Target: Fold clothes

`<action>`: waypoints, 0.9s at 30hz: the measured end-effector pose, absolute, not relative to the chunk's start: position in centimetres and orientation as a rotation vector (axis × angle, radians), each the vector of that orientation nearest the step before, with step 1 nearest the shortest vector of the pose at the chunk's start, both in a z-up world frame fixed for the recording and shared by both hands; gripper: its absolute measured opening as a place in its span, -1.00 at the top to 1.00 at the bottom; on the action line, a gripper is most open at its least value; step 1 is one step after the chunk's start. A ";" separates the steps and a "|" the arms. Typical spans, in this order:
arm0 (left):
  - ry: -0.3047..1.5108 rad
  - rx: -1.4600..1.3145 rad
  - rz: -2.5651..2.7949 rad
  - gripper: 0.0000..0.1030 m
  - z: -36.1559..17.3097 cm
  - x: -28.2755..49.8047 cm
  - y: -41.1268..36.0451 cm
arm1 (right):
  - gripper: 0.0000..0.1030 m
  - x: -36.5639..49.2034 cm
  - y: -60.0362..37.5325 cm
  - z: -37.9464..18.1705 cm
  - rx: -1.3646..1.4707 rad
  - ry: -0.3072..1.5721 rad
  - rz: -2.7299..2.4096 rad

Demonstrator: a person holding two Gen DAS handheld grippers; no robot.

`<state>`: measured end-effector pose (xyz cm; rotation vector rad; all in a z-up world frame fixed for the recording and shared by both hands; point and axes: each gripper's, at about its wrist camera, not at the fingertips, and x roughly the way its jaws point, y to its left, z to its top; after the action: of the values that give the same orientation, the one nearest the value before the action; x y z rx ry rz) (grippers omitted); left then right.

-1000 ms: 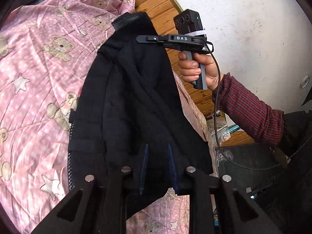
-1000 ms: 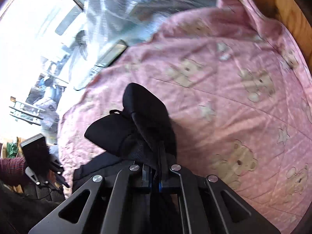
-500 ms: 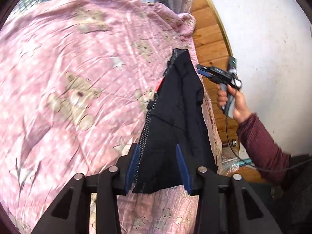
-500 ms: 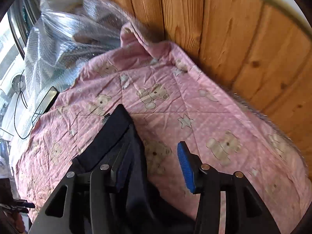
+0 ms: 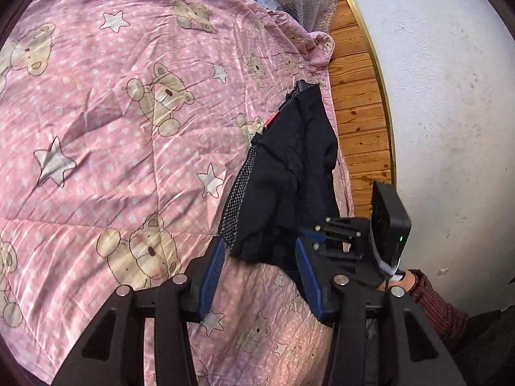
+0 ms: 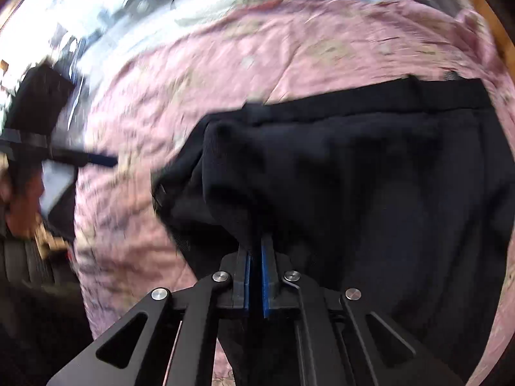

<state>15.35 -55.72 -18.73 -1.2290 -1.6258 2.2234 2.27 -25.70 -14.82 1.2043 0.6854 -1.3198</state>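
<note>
**One-sided grip on a garment near the bed's edge**

The black garment [image 5: 289, 173] lies bunched in a long strip on the pink bear-print quilt [image 5: 106, 135], close to the quilt's edge beside the wooden wall panel [image 5: 357, 119]. The right gripper [image 6: 256, 251] has its blue pads pressed together on a fold of the cloth near the garment's near end. The left gripper [image 5: 257, 273] hangs with its jaws spread wide just over the garment's near end, holding nothing.

The risk, as it looks, is that a pull from the right gripper alone drags the whole bundle instead of turning one layer, deepening the crumple. The mesh lining [image 5: 236, 199] shows along one side, so layers may slide apart. Lying so near the quilt's edge, the cloth could also slip off toward the panel. The right wrist view is motion-blurred, so how much cloth is pinched cannot be told.
</note>
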 end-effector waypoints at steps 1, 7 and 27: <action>-1.628 -1.222 2.223 0.07 -18.7 15.6 -55.4 | 0.93 0.2 -24.9 -13.5 1.226 0.585 -1.372; -1.600 -1.270 2.235 -0.14 -20.5 14.1 -52.7 | 0.93 -8.0 -19.4 -13.7 1.429 0.172 -1.549; -1.780 -0.906 2.140 -0.14 -20.1 8.1 -55.1 | -0.11 7.8 -26.7 -17.0 0.813 1.036 -1.321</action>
<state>8.09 -55.10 -20.07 -0.9060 -1.7797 2.1405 7.83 -26.68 -16.99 0.8133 1.0359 -1.3209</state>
